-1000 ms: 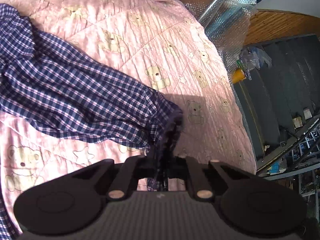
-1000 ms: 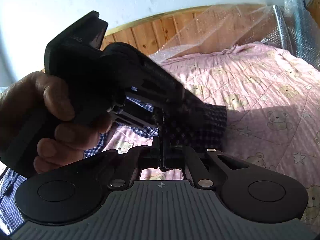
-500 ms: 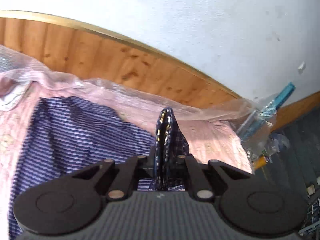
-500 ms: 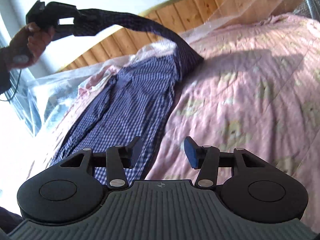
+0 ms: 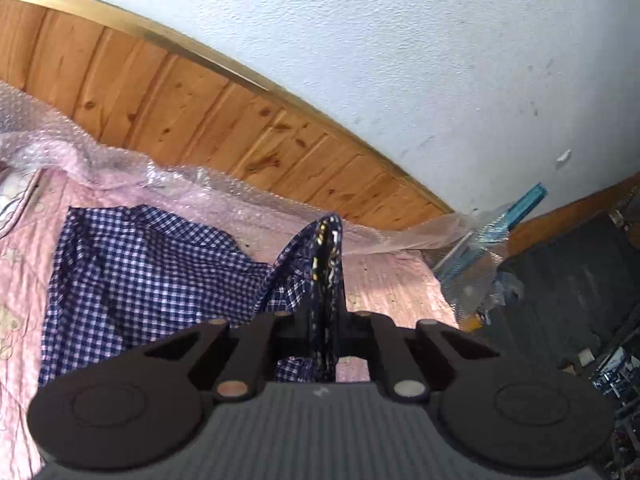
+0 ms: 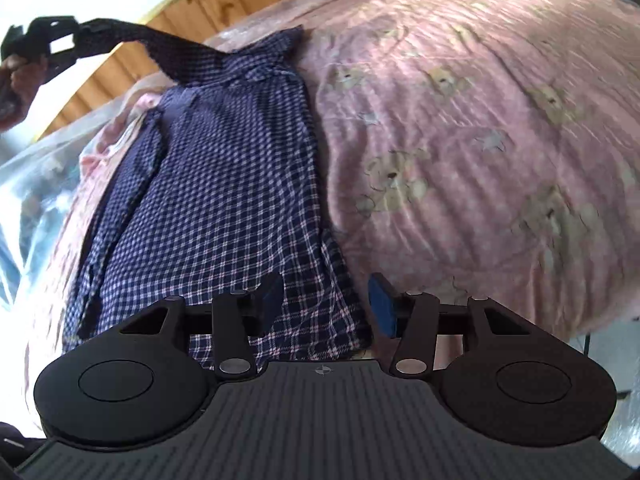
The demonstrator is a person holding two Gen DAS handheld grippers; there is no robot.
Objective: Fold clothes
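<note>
left gripper clamps sleeve, lifted at far end | right gripper jaws apart, empty, over near hem | shirt long axis runs away from right gripper toward left

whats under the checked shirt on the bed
The checked shirt lies flat on a pink quilt printed with bears. Whatever the quilt has directly beneath the shirt is covered and can't be seen.

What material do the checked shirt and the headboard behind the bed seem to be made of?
Checked shirt: probably thin woven cotton, matte; it creases and drapes limply. Headboard: wood planks, likely pine, with a slight varnish sheen; knots and grain show.
</note>
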